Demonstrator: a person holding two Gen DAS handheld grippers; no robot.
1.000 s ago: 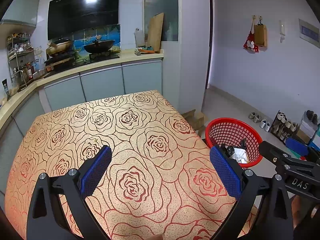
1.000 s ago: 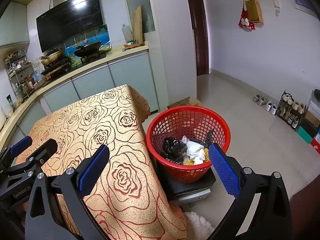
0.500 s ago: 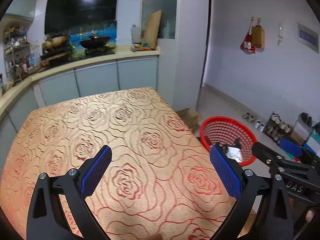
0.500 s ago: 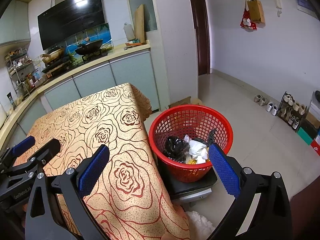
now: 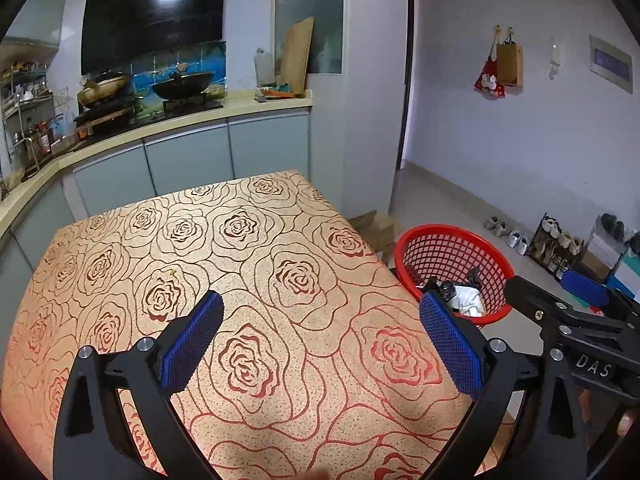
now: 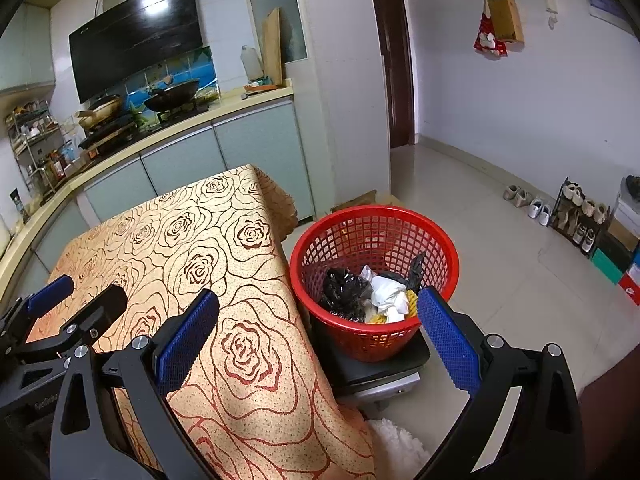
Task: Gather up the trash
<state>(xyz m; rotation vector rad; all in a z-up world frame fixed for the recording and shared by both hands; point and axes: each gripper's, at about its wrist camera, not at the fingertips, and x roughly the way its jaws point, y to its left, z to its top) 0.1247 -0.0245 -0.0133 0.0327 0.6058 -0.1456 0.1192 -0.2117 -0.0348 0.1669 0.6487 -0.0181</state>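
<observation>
Your left gripper [image 5: 318,334] hangs over the near part of the counter [image 5: 248,248], its blue pads spread wide with nothing between them; only the rose-patterned cloth shows beneath. Your right gripper [image 6: 318,334] is spread just as wide and grips nothing, held over the counter's right edge, so one pad sits above the cloth and the other above the basket [image 6: 374,216]. The red basket stands on a dark, low stand [image 6: 380,364] on the floor, just beside the counter's right edge, near its front corner. The trash [image 6: 386,294] lies inside it: a crumpled black bag on the left, white wadding in the middle, something yellow at the front and another dark scrap at the back. From the left wrist view the basket [image 5: 454,236] shows past the counter's right edge, with the trash [image 5: 466,294] partly hidden behind the pad. Your right gripper [image 5: 560,296] also shows there, beside the basket.
</observation>
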